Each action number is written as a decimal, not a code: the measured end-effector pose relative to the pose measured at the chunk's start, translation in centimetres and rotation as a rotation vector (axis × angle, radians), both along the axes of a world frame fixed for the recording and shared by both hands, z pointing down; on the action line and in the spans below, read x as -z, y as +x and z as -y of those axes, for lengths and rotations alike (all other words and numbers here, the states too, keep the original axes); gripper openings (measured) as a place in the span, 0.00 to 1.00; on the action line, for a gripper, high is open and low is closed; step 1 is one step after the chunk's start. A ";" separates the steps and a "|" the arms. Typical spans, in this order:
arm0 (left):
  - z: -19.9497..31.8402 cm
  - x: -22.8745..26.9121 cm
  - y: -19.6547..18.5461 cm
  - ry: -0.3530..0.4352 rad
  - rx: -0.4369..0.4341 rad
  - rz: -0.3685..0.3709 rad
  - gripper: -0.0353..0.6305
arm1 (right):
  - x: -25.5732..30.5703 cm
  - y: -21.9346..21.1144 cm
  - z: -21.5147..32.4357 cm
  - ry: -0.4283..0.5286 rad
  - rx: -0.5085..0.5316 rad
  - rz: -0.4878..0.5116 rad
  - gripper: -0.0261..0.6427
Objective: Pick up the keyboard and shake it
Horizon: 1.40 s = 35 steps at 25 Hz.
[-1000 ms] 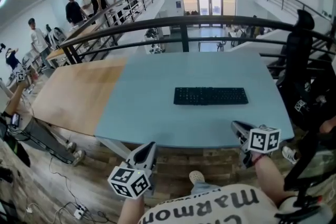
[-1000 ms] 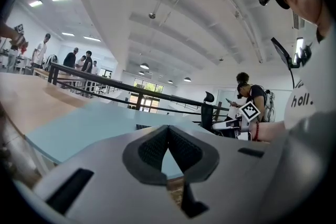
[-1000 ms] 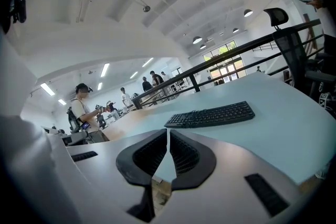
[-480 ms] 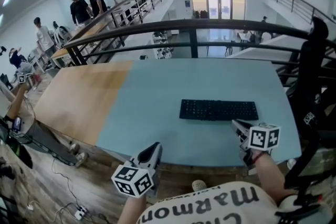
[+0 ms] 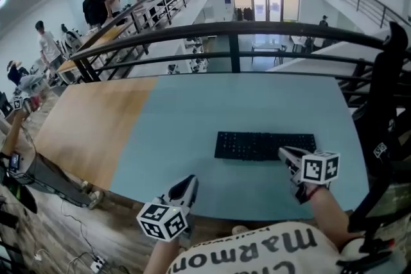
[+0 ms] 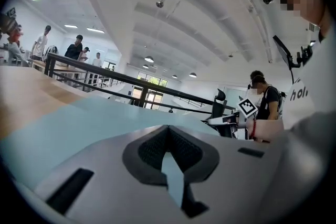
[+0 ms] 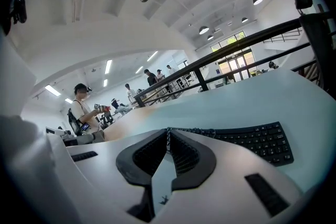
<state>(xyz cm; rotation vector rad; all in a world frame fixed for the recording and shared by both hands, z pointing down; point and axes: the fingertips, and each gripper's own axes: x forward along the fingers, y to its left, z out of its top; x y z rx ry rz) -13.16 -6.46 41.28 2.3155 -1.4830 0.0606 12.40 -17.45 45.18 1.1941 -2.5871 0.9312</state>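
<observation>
A flat black keyboard [image 5: 264, 145] lies on the light blue table top [image 5: 212, 106], right of centre and near the front edge. My right gripper [image 5: 283, 153] hovers just over the keyboard's near right part, jaws shut with nothing between them. In the right gripper view the keyboard [image 7: 252, 139] stretches to the right just beyond my right gripper [image 7: 168, 130]. My left gripper [image 5: 191, 180] sits over the table's front edge, well left of the keyboard, shut and empty. In the left gripper view my left gripper [image 6: 167, 127] points across bare blue table.
The table's left part is bare wood [image 5: 90, 119]. A black railing [image 5: 231, 32] runs behind the table. A black chair [image 5: 385, 93] stands at the right edge. Several people [image 5: 96, 3] stand at desks far back left.
Both grippers have moved forward toward the table. The right one went from the front edge to over the keyboard's near right part. The left one reached the table's front edge. Jaws stayed shut.
</observation>
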 end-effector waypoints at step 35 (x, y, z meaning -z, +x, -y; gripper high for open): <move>11.0 -8.3 1.2 -0.188 -0.077 -0.062 0.06 | -8.7 -5.9 7.8 -0.174 0.125 -0.060 0.11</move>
